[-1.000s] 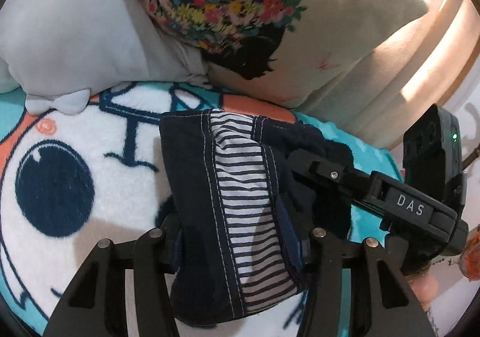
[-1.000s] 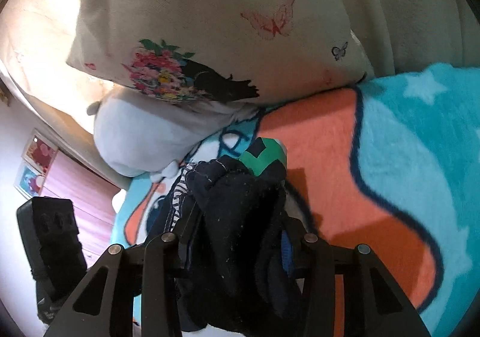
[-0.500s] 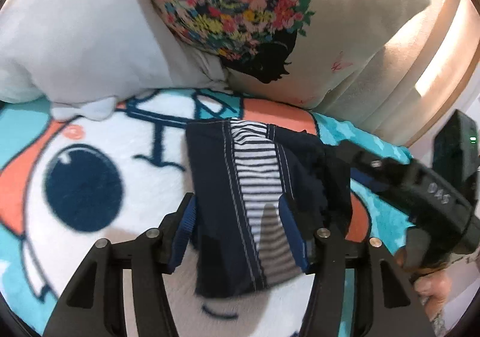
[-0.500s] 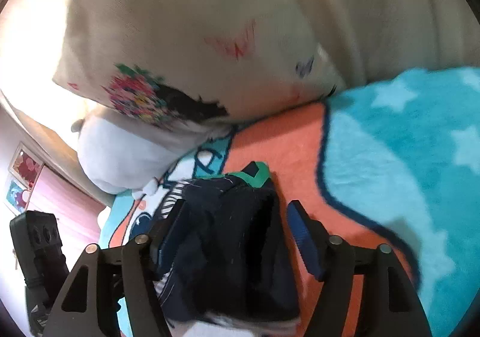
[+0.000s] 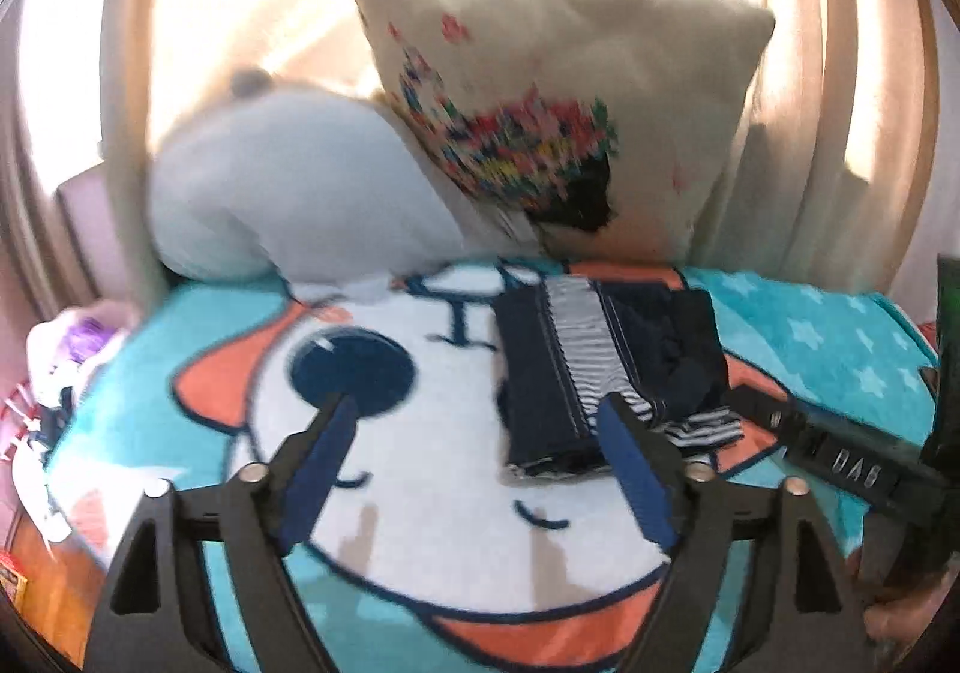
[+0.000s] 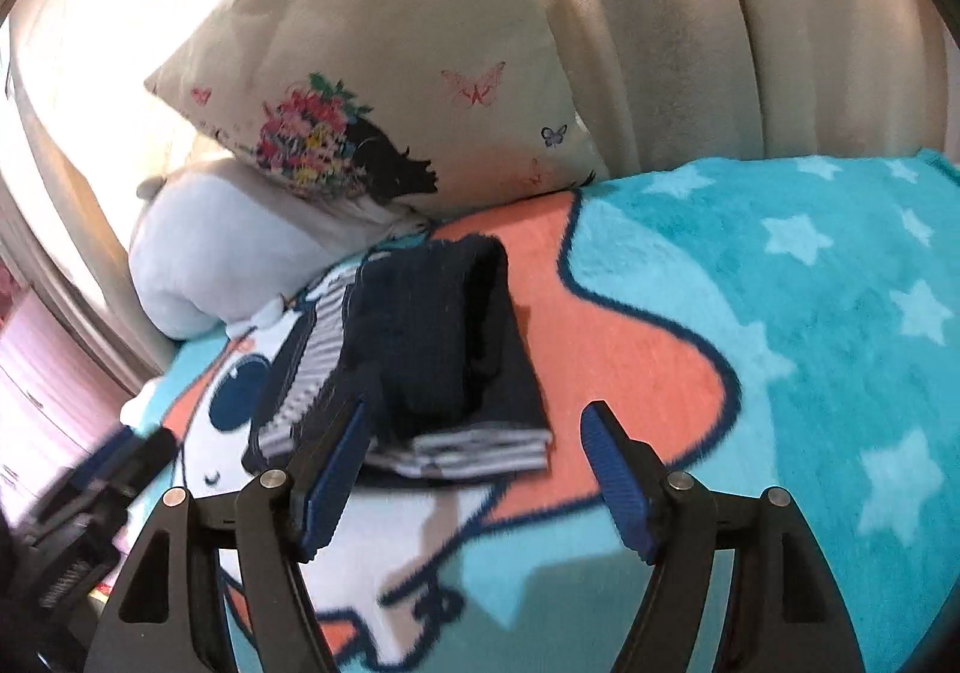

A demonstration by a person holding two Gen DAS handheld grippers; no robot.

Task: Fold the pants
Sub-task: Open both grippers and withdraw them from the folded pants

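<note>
While both wrist cameras look across the same fleecy turquoise blanket with an orange-and-white cartoon face (image 5: 432, 499) (image 6: 750, 277), each shows a different side of the folded navy pants with a blue-and-white striped panel (image 5: 576, 367) (image 6: 438, 349). From the left wrist view the pants lie as a compact bundle on the blanket's white and orange print, striped panel facing up, just ahead of the right-hand blue pad of the left gripper (image 5: 486, 445). Its jaws stand wide apart with nothing between them, only blanket. This view also catches the black body of the right gripper (image 5: 840, 463) entering from the right edge, its tip close beside the bundle; whether it touches the cloth cannot be told.

From the right wrist view the bundle's stacked layers show at the near edge, dark fabric on top and striped layers beneath. The right gripper (image 6: 474, 463) is spread wide and holds nothing; its left blue pad overlaps the pants' near corner in the picture, contact unclear.

Behind the pants a cream pillow printed with flowers and butterflies (image 5: 576, 121) (image 6: 390, 91) leans on a pale grey plush cushion (image 5: 300, 187) (image 6: 222, 247), against beige curtains (image 5: 840, 43) (image 6: 720, 13). No containers appear.
</note>
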